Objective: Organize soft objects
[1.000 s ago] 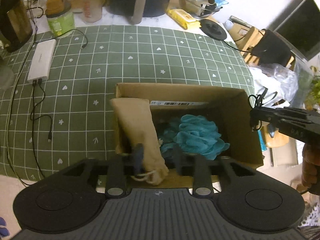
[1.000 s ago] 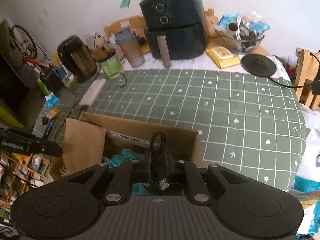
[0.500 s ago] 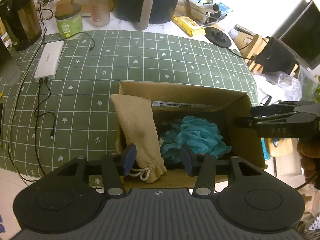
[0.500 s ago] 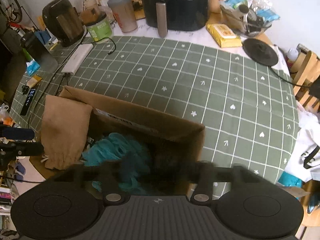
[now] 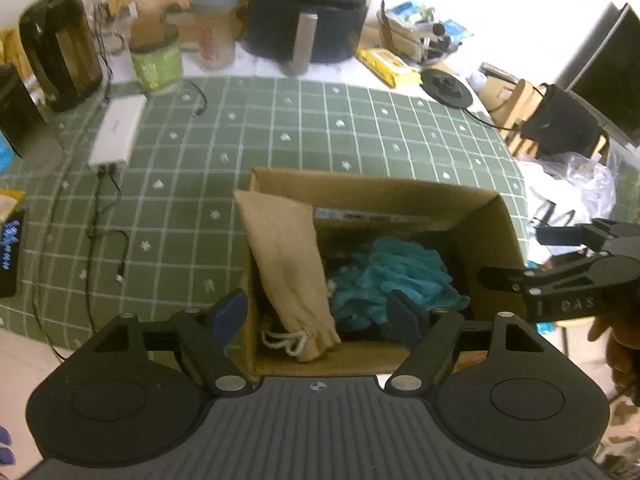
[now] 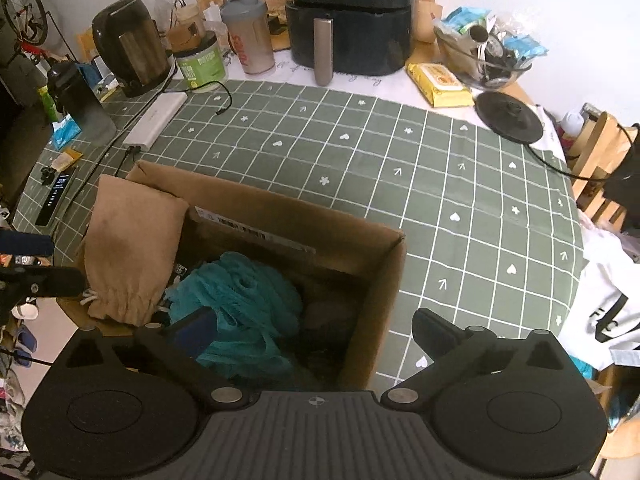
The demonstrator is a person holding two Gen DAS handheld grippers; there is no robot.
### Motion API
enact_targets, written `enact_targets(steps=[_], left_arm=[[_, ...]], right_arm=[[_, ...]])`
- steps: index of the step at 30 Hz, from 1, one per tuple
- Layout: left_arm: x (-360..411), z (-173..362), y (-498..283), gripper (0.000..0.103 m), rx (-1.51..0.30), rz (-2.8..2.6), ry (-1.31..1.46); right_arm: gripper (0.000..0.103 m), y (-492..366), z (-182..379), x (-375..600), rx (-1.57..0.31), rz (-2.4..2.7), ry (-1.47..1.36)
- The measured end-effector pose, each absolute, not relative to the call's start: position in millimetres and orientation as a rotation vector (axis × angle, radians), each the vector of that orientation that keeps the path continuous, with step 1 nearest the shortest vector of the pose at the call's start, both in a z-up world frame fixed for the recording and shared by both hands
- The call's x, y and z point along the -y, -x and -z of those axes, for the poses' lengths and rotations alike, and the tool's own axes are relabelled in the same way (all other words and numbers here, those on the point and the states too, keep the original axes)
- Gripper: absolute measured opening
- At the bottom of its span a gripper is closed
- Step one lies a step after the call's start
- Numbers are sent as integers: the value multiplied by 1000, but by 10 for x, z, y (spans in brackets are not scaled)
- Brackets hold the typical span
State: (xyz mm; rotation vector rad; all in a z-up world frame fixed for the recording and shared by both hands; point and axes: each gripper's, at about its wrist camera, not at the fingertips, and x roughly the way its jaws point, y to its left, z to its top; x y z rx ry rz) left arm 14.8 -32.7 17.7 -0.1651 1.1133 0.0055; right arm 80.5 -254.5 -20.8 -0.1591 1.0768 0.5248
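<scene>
Nearest in the left wrist view, the left gripper [image 5: 320, 316] stands over the near edge of the box [image 5: 496, 216], its jaws opening wide. The drawstring end of the tan pouch [image 5: 286, 264] lies between the pads but neither presses on it. The pouch is draped over the box's left wall, half in and half out, probably because it was let go there and not pushed down. In the right wrist view, the right gripper [image 6: 316, 332] hangs over the box's right half, jaws opening to their widest, nothing held; one finger is over the inside, the other outside above the counter [image 6: 360, 160].

Inside the box lies the teal mesh sponge [image 6: 244, 304], beside the pouch, with something dark at the bottom that I cannot make out. A barcode label is stuck on the box's far inner wall; its print is too small to read.

The right gripper's side reads "DAS" in the left view. Beyond the box are a white power bank [image 6: 156, 120], a green-labelled tub [image 6: 200, 66], a shaker bottle [image 6: 248, 38] with red lettering I cannot read, a kettle [image 6: 130, 46] and an air fryer [image 6: 350, 16].
</scene>
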Motion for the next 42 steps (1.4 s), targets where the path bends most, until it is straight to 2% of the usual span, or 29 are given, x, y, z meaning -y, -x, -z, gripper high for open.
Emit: enact_targets(steps=[1, 2, 3, 12, 24, 35, 42], left_arm=[[331, -192, -142, 88, -1098, -14, 149], [336, -209, -139, 98, -1083, -19, 133], [338, -225, -135, 103, -1072, -23, 116], [420, -244, -178, 103, -1035, -29, -41], [457, -231, 1, 103, -1031, 2, -153], [417, -180, 191, 103, -1098, 52, -111], [412, -176, 217, 103, -1169, 80, -60]], right_arm=[[103, -779, 193, 2547, -1060, -521, 161], [103, -754, 180, 2549, -1043, -516, 165], [103, -730, 170, 2550, -1026, -509, 171], [103, -400, 108, 2475, -829, -430, 258], [103, -24, 79, 2320, -792, -327, 225], [103, 134, 108, 2325, -982, -267, 43], [103, 167, 117, 2255, -1120, -232, 78]])
